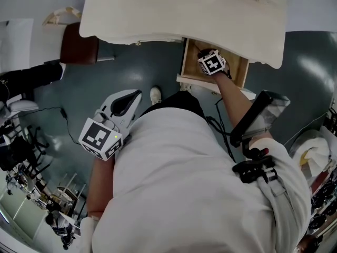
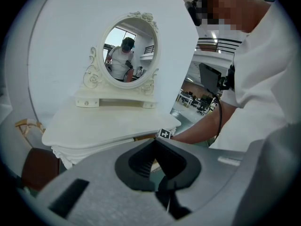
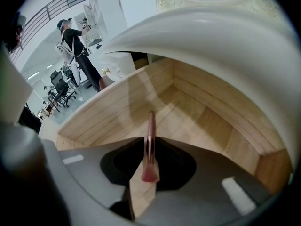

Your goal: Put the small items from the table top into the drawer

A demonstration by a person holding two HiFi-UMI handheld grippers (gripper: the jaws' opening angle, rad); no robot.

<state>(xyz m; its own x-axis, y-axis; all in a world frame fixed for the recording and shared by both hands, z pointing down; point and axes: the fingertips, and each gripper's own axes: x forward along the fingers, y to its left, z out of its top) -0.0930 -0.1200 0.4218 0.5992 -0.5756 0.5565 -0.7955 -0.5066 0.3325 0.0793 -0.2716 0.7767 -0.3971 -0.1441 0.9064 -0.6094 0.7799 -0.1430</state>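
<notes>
The wooden drawer (image 1: 242,71) stands pulled out under the white dressing table (image 1: 184,9). My right gripper (image 1: 206,54) reaches into it, its marker cube uppermost. In the right gripper view the right gripper (image 3: 149,142) is shut on a slim rose-coloured stick (image 3: 150,126), pink at its near end. The stick points over the bare drawer floor (image 3: 197,121). My left gripper (image 1: 134,95) hangs low at the person's left side, away from the table. Its jaws meet with nothing between them in the left gripper view (image 2: 155,142).
An oval mirror (image 2: 127,51) stands at the back of the table top (image 2: 108,121). A brown stool (image 1: 79,44) sits left of the table. A person (image 3: 77,41) stands in the far background. A black device (image 1: 258,117) hangs at the person's right hip.
</notes>
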